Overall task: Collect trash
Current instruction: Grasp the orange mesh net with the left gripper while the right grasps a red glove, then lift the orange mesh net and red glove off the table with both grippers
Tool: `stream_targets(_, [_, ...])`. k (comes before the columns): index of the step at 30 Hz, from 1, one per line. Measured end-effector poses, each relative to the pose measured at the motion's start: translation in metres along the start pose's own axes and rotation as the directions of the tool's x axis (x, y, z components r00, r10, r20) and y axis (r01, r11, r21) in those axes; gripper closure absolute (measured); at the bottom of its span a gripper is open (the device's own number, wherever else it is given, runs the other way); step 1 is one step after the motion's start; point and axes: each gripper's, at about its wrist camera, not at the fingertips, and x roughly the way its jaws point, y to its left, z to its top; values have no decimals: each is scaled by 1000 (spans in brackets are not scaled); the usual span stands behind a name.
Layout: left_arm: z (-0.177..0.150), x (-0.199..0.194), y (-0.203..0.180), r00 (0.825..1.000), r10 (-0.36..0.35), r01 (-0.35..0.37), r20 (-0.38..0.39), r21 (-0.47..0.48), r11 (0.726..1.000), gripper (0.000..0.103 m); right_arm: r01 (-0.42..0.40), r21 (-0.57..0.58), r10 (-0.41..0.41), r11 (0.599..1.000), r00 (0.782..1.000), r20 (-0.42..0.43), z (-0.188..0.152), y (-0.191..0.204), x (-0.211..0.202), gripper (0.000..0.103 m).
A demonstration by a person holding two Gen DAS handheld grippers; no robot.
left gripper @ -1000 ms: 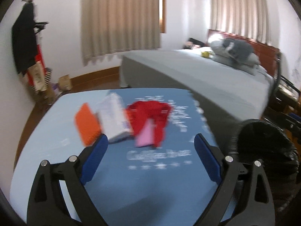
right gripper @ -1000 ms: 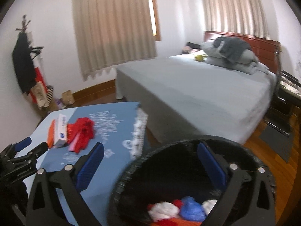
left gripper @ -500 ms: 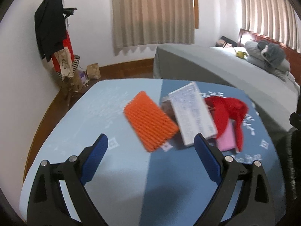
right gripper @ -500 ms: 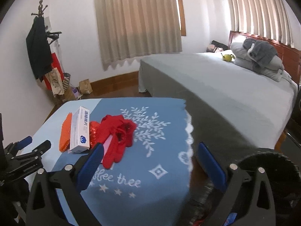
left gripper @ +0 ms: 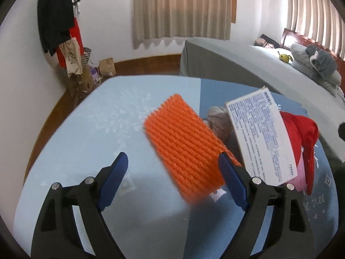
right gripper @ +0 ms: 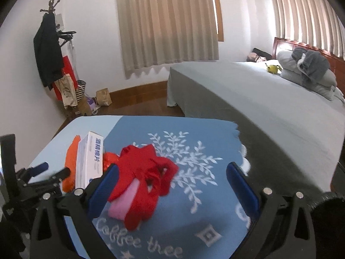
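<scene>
On the blue tablecloth (left gripper: pixel 86 142) lies a small pile of trash. An orange foam net (left gripper: pixel 183 144) sits between the fingers of my left gripper (left gripper: pixel 172 161), whose jaws are closing; the right pad is at the net's edge and the left pad is well clear. Beside the net are a white printed box (left gripper: pixel 261 138), a grey crumpled wad (left gripper: pixel 217 120) and a red crumpled wrapper (left gripper: pixel 301 133). My right gripper (right gripper: pixel 172 169) stands open over the red wrapper (right gripper: pixel 146 172) and a pink piece (right gripper: pixel 123 205), which lie near its left finger. The left gripper (right gripper: pixel 54 169) shows at the left.
A black bin (right gripper: pixel 327 218) sits at the lower right, off the table's edge. A grey bed (right gripper: pixel 258 99) with pillows runs behind the table. A coat rack (right gripper: pixel 49 49) with bags stands by the far left wall. The tablecloth (right gripper: pixel 204 146) ends in a white fringe.
Both grippers have swung away from the bin and come closer to the pile. The orange net now lies between the left fingers, which stand slightly narrower. The bin has slid almost out of the right view.
</scene>
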Motion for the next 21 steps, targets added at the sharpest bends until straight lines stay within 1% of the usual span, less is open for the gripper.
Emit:
stream_targets(3, [2, 11, -2, 999, -16, 16, -41, 1, 1000, 20, -17, -9, 17, 1000, 1000, -6, 3, 7, 13, 6])
stream_targets(6, [3, 17, -2, 997, -37, 37, -65, -7, 999, 20, -32, -22, 32, 999, 999, -14, 5, 13, 23, 10])
stream_targets(7, [3, 19, -3, 996, -43, 43, -73, -7, 999, 24, -35, -30, 35, 999, 999, -17, 5, 15, 26, 13])
stream_targets(8, [3, 21, -2, 995, -51, 51, -81, -7, 999, 30, -40, -41, 39, 998, 999, -23, 5, 18, 30, 17])
stream_targets(9, [2, 22, -2, 995, -57, 57, -87, -7, 998, 33, -44, -47, 42, 998, 999, -30, 5, 20, 33, 19])
stream_targets(11, [2, 24, -1, 992, -81, 80, -94, -5, 997, 46, -54, -56, 52, 997, 998, -47, 4, 22, 37, 28])
stream_targets(12, [2, 24, -2, 992, -87, 87, -93, -3, 996, 49, -59, -60, 56, 996, 997, -54, 3, 22, 39, 32])
stream_targets(14, [1, 23, -5, 992, -95, 96, -86, 11, 995, 59, -71, -67, 67, 995, 995, -71, 2, 24, 42, 46])
stream_targets(15, [1, 22, -7, 992, -101, 103, -82, 19, 995, 62, -75, -70, 70, 995, 995, -77, 1, 24, 43, 50])
stream_targets(16, [1, 22, -8, 991, -108, 110, -81, 24, 994, 68, -79, -73, 73, 994, 994, -84, 0, 25, 44, 55])
stream_targets(17, [0, 22, -9, 990, -115, 118, -81, 26, 993, 72, -87, -76, 80, 993, 992, -93, -1, 26, 45, 63])
stream_targets(18, [0, 21, -10, 990, -117, 119, -79, 29, 992, 73, -94, -75, 87, 993, 991, -99, -2, 27, 46, 68])
stream_targets(19, [0, 20, -11, 991, -115, 117, -73, 34, 993, 75, -102, -72, 94, 992, 990, -106, -3, 26, 46, 77])
stream_targets(20, [0, 19, -11, 991, -112, 115, -68, 35, 993, 77, -109, -68, 101, 992, 989, -111, -3, 26, 47, 84])
stream_targets(21, [0, 17, -12, 992, -108, 110, -61, 36, 993, 77, -116, -63, 108, 991, 988, -111, -3, 24, 46, 86])
